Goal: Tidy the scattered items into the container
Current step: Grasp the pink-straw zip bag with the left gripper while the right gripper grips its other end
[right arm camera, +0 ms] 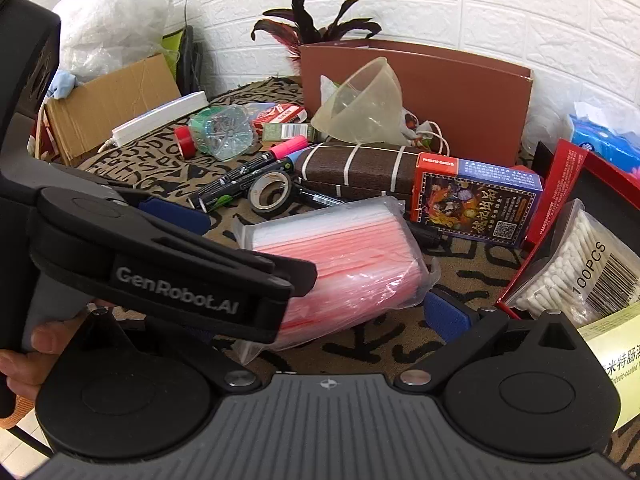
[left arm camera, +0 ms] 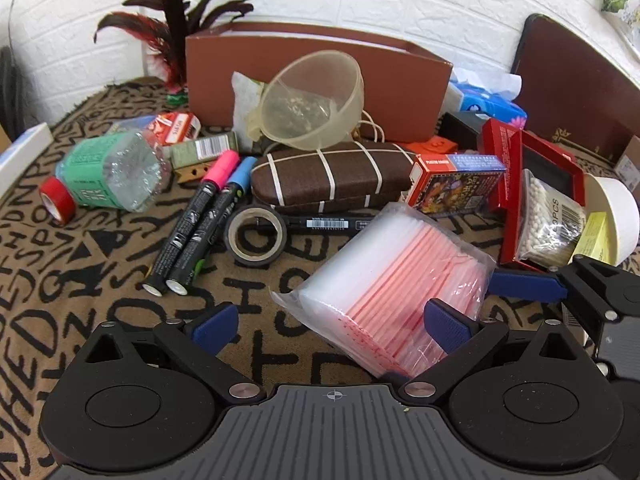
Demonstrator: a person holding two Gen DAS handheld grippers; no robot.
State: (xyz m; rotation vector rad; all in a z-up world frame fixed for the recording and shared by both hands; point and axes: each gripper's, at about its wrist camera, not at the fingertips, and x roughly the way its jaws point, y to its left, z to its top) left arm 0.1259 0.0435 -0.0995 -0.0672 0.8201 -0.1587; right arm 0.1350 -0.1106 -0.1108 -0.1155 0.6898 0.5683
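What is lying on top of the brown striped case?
A translucent bowl, tilted, leans on the case, a white cord beside it. What lies behind the bowl, before the brown box, is mostly hidden.

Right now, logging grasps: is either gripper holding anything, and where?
Nothing held: left gripper and right gripper both open at the zip-bag pack.

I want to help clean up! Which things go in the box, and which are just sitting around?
For tidying:
brown box (the container)
pack of zip bags
two markers
tape roll
glasses case
card box
plastic bottle
cotton swabs

Just lying about:
feather plant
cardboard carton
white plastic bag
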